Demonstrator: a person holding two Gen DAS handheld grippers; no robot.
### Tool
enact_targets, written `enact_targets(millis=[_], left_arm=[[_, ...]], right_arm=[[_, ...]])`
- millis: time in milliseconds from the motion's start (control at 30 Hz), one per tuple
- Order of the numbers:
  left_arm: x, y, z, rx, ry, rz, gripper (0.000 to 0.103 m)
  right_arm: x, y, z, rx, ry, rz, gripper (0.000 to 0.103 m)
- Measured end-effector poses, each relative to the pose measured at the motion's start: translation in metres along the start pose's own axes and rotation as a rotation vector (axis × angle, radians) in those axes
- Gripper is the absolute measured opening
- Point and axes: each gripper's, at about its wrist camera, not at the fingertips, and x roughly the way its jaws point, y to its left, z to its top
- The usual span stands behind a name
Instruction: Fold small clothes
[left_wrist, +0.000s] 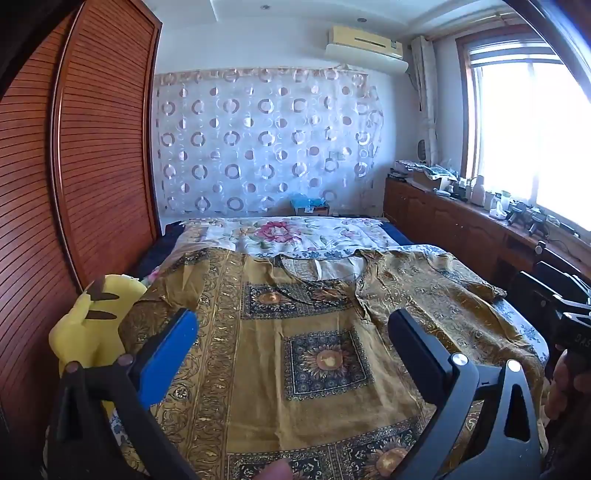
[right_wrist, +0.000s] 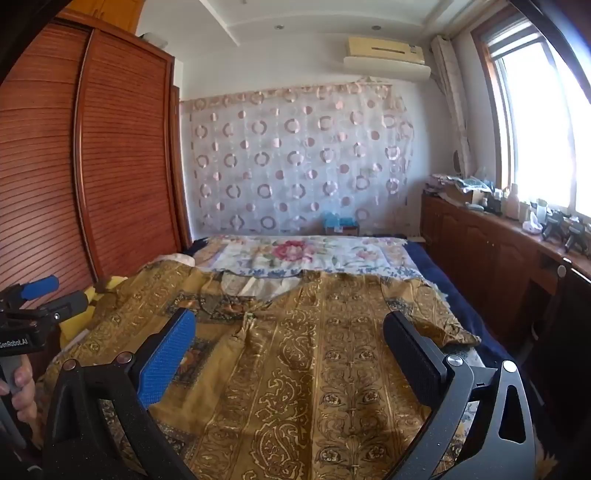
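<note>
**Patterned garment spread flat on the bed, both grippers wide and empty**

A mustard-gold garment (left_wrist: 314, 354) with dark sunflower squares and scrolled borders lies spread over the bed, filling the lower middle of both views. Its neckline points toward the far end of the bed, and its short sleeves reach out to the left and right of the frame. Beyond it, in the middle of the frame, the floral bedsheet (left_wrist: 280, 236) shows bare.

The left gripper (left_wrist: 293, 334) hangs above the garment's lower half with its jaws wide apart and nothing between them; one pad is blue, the other black. The right gripper (right_wrist: 290, 334) stands the same way, jaws wide, above the garment's right part, and no cloth is pinched.

At the lower left of the left wrist view a yellow plush toy (left_wrist: 92, 321) sits at the edge of the bed, just beside the garment's left sleeve. A brown slatted wardrobe (left_wrist: 74, 166) fills the left side of the frame. A curtain (left_wrist: 266, 144) printed with rings hangs on the far wall, with an air conditioner (left_wrist: 365, 48) above it at upper right. A bright window (left_wrist: 528, 136) and a cluttered wooden counter (left_wrist: 461, 221) run along the right side.
</note>
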Motion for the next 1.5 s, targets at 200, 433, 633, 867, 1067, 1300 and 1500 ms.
enact_targets(millis=[200, 433, 633, 867, 1067, 1300, 1500], left_arm=[[-0.0069, -0.0014, 0.0019, 0.004, 0.01, -0.004, 0.103], [-0.0012, 0.0004, -0.0002, 0.009, 0.023, -0.003, 0.103], [-0.0015, -0.0024, 0.0004, 0.016, 0.028, 0.001, 0.103], [-0.0014, -0.0038, -0.0005, 0.018, 0.029, -0.001, 0.103], [-0.0013, -0.0044, -0.0002, 0.019, 0.029, 0.0, 0.103], [-0.0015, -0.0035, 0.0003, 0.019, 0.029, 0.0, 0.103], [-0.0037, -0.0049, 0.0033, 0.024, 0.022, 0.002, 0.103]], right_arm=[[0.001, 0.0011, 0.0001, 0.002, -0.014, -0.006, 0.103], [-0.0045, 0.0017, 0.0041, 0.004, -0.019, 0.001, 0.103], [-0.0027, 0.005, 0.0022, 0.0, -0.015, 0.017, 0.103], [-0.0016, 0.0059, 0.0004, -0.001, -0.012, 0.021, 0.103], [-0.0012, 0.0069, 0.0004, -0.002, -0.012, 0.019, 0.103], [-0.0005, 0.0072, -0.0003, -0.005, -0.01, 0.02, 0.103], [0.001, 0.0067, -0.0006, -0.004, -0.014, 0.021, 0.103]])
